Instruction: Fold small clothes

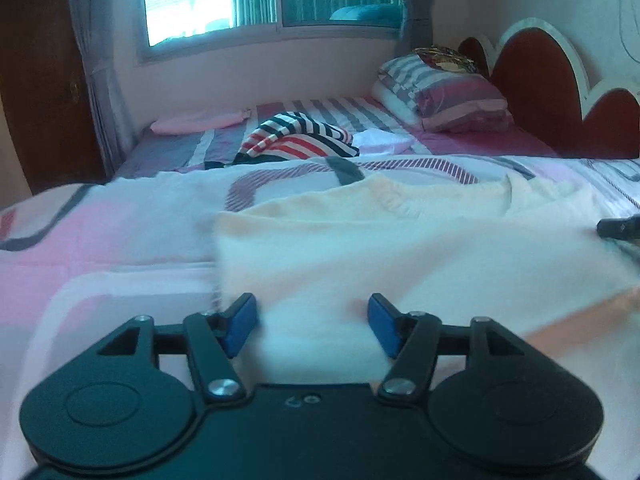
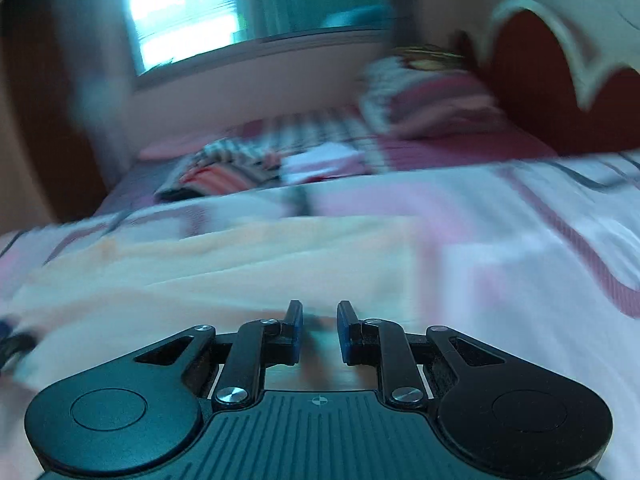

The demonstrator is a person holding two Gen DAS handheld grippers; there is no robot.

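Note:
A pale cream small garment lies spread flat on the bed, its ribbed neck edge toward the far side. My left gripper is open, low over the garment's near left edge, holding nothing. The right wrist view is blurred by motion. There the same cream garment lies ahead and to the left. My right gripper hovers over its near edge with the jaws a narrow gap apart and nothing between them. Its dark tip shows at the right edge of the left wrist view.
A striped red, white and navy garment lies bunched farther back on the bed, with a folded white piece beside it. Striped pillows lean against the red headboard. A pink pillow lies below the window.

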